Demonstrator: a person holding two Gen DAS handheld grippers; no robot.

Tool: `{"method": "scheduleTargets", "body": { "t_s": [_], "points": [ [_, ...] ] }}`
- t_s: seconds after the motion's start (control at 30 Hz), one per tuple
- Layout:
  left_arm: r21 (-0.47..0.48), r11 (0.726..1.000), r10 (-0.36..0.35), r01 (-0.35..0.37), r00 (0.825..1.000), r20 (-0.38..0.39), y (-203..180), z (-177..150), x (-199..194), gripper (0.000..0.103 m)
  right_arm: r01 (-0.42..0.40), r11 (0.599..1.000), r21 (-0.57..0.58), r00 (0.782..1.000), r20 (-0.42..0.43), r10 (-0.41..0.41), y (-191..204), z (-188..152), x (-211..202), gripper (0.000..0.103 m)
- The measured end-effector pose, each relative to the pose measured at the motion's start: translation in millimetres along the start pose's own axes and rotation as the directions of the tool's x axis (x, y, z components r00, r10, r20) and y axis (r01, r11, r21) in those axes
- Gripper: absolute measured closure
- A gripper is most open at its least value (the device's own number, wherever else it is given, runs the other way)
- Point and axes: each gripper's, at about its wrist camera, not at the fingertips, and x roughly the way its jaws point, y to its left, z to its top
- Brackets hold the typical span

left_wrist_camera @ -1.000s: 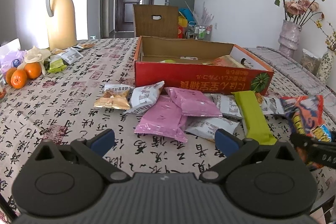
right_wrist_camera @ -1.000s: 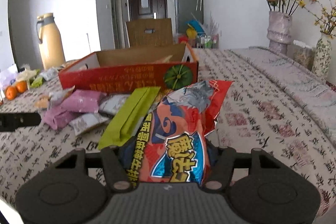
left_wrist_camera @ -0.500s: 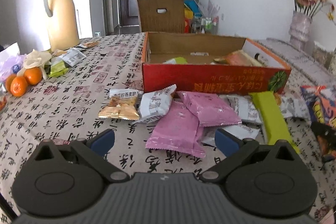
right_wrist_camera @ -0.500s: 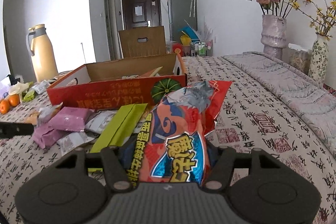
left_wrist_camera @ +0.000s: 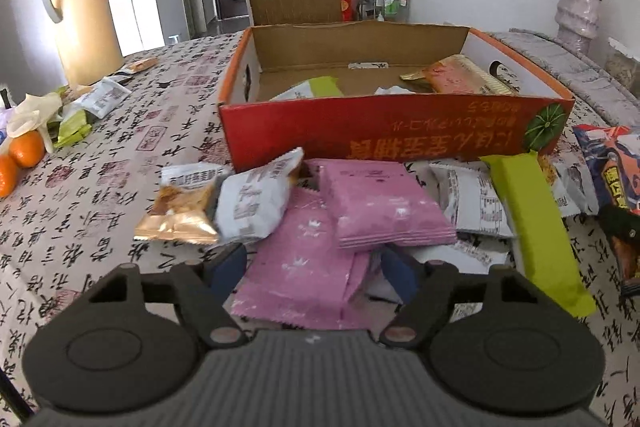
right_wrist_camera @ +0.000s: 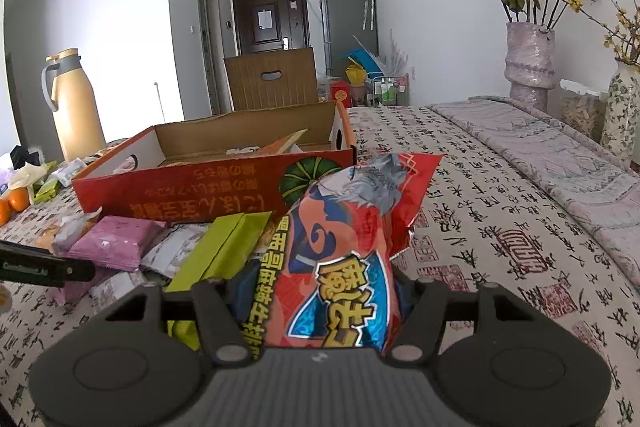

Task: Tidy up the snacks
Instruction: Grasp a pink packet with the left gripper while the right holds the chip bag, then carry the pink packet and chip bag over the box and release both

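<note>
Pink packet (left_wrist_camera: 304, 267) now lies between the left gripper's (left_wrist_camera: 312, 269) jaws, which have just been closing, not yet gripping. The right gripper (right_wrist_camera: 320, 301) is clamped on a red bag (right_wrist_camera: 344, 251), ready for the box (right_wrist_camera: 208, 195).

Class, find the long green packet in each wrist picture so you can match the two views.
Left wrist: green packet at right, slanting toward the lower right.
Right wrist: green packet left of centre, beside the held red bag.
Shared landmark: red box.

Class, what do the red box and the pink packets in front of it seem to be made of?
Red box: corrugated cardboard, brown and matte inside, printed outside. Pink packets: probably thin plastic film with a soft sheen, crimped and zigzag-cut ends.
</note>
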Motion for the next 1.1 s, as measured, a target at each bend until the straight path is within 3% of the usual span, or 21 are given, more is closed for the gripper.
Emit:
{"method": "scheduleTargets", "body": {
  "t_s": [0.27,0.7,0.97,1.1],
  "points": [
    [-0.053,0.998,-0.019,0.017,0.999,-0.029,4.4,1.1,14.5,0.034,-0.021,1.0,0.012,0.999,-0.024,0.021,-3.3,-3.5,10.0,0.041],
    [-0.024,0.999,-0.033,0.034,0.999,0.029,-1.9,-6.8,3.4,0.04,-0.035,0.999,0.026,0.999,-0.036,0.035,-5.3,-8.0,14.8,0.041],
    [-0.014,0.999,-0.031,0.033,0.996,0.089,-3.9,-15.9,-22.3,0.042,-0.041,0.999,0.013,0.999,-0.012,0.041,-3.5,-9.6,9.8,0.054],
    [-0.013,0.999,-0.035,0.036,0.993,0.115,-3.3,-19.2,-33.8,0.042,-0.046,0.999,0.022,0.999,-0.001,0.046,-4.7,-11.1,2.1,0.055]
  ]
}}
